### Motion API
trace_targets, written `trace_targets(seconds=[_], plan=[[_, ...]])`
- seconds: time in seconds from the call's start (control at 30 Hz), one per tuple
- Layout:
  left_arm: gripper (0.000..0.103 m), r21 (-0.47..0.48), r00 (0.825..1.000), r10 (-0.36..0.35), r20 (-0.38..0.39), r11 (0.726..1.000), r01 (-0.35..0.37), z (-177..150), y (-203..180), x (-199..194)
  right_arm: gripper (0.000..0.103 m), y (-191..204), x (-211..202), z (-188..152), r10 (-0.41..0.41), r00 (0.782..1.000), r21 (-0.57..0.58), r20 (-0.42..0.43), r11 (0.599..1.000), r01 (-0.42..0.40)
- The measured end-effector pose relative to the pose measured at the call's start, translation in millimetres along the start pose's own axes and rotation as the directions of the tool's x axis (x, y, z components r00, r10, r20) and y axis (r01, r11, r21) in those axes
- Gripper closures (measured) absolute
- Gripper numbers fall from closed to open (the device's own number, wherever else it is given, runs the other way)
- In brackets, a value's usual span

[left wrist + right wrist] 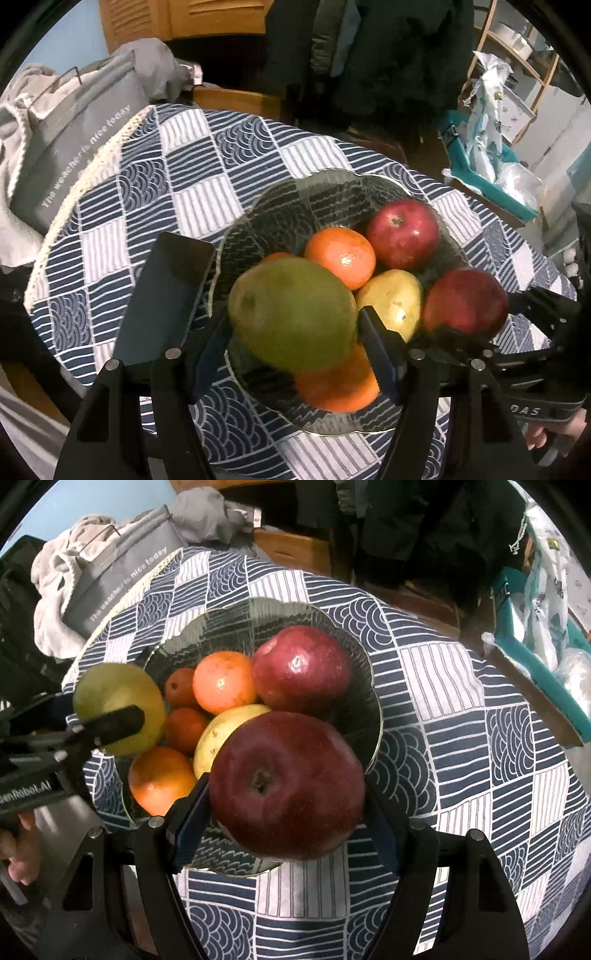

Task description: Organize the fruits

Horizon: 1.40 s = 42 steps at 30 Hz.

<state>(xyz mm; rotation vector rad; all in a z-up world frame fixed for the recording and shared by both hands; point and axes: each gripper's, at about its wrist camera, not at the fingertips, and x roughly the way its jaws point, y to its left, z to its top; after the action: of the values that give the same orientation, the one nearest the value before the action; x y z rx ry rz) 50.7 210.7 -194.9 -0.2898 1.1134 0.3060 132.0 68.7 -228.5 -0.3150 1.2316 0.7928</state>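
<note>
At the bottom centre of the left wrist view, the left gripper [295,314] is clamped on a green pear [291,314], one blue pad at each flank, the fruit hanging above the near rim of a glass bowl [266,206]. An orange [338,384] lies just below it in the bowl. At the right edge of this view, the right gripper [465,317] carries a red apple [466,301] over the bowl's right side.

In the right wrist view, that apple [286,786] fills the lower centre, gripped between the right gripper's [286,794] two fingers, stem pit facing the camera, over the bowl's [373,701] near edge. The pear [118,698] shows at middle left, held by the other gripper [114,720], with a hand [18,845] at the lower left edge.

Beyond, a yellow pear [221,734], more oranges [223,681] and a second apple [301,668] crowd the bowl. It stands on a blue-and-white patterned cloth [461,720]. A grey bag [125,576] sits at upper left.
</note>
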Motion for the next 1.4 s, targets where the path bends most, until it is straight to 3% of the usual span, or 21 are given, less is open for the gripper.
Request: trace_targets(seconds=[0.37,0.63,0.97,1.23,1.4], plan=[[0.032,0.012,0.998,-0.022,0.052,1.0,0.021,1.5,-5.2,-25.4,0.02,-5.8,-52.7,12.2,0.027,0.988,0.051,0.152,0.998,-0.035],[0.025,0.023,0.989,-0.057,0.137,0.998,0.055,4.6,-12.5,-64.7,0.019,-6.1,-102.3,13.2,-0.051,0.967,0.095,0.251,0.995,0.028],[0.018,0.019,0.968,-0.103,0.229,0.995,0.102,8.7,-19.1,-111.6,0.019,5.3,-156.0,0.5,-0.162,0.92,0.098,0.355,0.986,0.136],[0.015,0.057,0.947,-0.089,0.309,0.996,0.075,8.0,-32.0,-145.3,0.019,9.5,-194.2,-9.9,-0.221,0.872,0.112,0.437,0.975,0.191],[0.007,0.091,0.922,-0.057,0.383,0.996,0.024,5.0,-42.1,-168.5,0.019,5.6,-210.9,-16.4,-0.257,0.846,0.14,0.466,0.966,0.217]])
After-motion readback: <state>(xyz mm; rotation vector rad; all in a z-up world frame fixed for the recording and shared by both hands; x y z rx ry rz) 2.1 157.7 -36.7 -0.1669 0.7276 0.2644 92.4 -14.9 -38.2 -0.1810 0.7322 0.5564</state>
